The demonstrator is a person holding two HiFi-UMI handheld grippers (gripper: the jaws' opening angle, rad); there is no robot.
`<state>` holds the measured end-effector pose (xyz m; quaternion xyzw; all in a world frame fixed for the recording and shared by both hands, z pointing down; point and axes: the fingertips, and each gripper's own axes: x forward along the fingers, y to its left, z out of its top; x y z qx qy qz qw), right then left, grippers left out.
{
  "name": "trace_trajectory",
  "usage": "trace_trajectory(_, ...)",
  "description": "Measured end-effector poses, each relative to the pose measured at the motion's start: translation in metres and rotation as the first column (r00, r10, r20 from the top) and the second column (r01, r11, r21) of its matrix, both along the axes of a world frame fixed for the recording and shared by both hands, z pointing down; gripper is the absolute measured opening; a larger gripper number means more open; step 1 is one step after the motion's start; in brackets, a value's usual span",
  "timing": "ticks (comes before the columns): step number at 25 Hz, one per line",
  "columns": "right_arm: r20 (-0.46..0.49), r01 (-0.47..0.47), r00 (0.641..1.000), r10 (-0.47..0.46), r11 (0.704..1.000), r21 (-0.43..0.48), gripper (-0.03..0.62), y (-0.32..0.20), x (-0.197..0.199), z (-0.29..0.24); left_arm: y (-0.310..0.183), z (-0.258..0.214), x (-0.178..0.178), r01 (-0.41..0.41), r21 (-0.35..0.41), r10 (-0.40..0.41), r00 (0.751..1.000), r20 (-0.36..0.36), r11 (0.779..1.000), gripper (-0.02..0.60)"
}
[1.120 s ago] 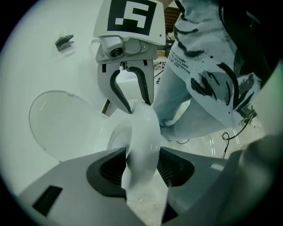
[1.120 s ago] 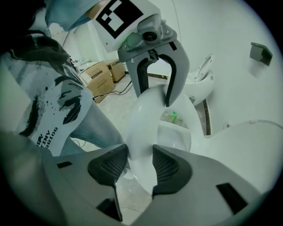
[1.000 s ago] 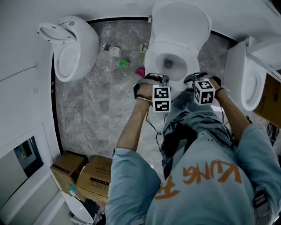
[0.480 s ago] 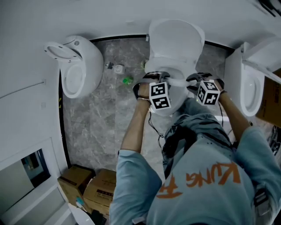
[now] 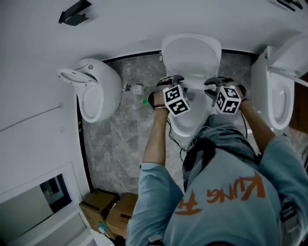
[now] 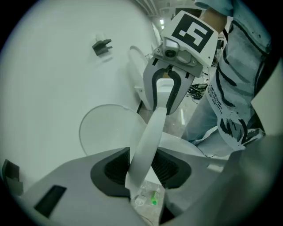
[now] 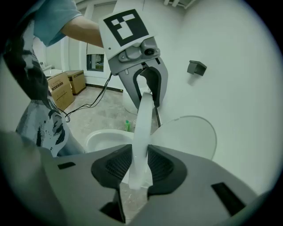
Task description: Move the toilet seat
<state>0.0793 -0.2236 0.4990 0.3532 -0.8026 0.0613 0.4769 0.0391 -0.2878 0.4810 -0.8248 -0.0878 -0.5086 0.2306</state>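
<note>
White seat [image 6: 148, 137]: plastic toilet ring, front edge pinched from both sides. It was up off the bowl [image 7: 104, 140] and tilted, running edge-on from one claw straight to the other.
Left gripper [image 6: 142, 164]: jaws had just been closing in, and the dark pads were clamped on the seat's rim, one on each side.
Right gripper [image 7: 140, 164]: same deal, jaws had just been closing further, pads squeezing the rim.
Lid [image 5: 190, 53]: stood up behind the seat against the wall [image 5: 38, 57].
In the way: head view barely showed the seat, since both marker cubes [image 5: 175, 101] sat right over it. The person's grey-blue shirt [image 5: 226, 192] with orange print covered the bowl's front too.
Left fixture [image 5: 96, 93]: another white porcelain thing on the wall, well apart from the bowl.
Right fixture [image 5: 276, 93]: a third white one, closer in on the right side.
Floor [image 5: 120, 139]: grey marble-look tiles with a small green bottle [image 7: 127, 126] just beside the bowl's base. There were a few other bits too small to tell.
Boxes [image 5: 113, 216]: two cardboard ones side by side on the floor, well behind the person.
Cable [image 7: 86, 106]: black, trailing across the floor.
Bracket [image 5: 74, 13]: small black one high on the plain white wall.
</note>
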Motion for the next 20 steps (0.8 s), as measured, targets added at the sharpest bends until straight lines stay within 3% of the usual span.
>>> trace_trajectory(8,0.004,-0.059,0.998,0.059,0.996,0.066,0.114,-0.037,0.040,-0.008,-0.038,-0.006,0.042,0.073,0.036,-0.074,0.997,0.019,0.997,0.164)
trace_trajectory(20,0.047,-0.218,0.976,0.213,0.964,0.155,0.106,-0.089,0.093,0.004,-0.089,-0.002,0.093,0.086,0.017,-0.087,0.994,0.061,0.996,0.181)
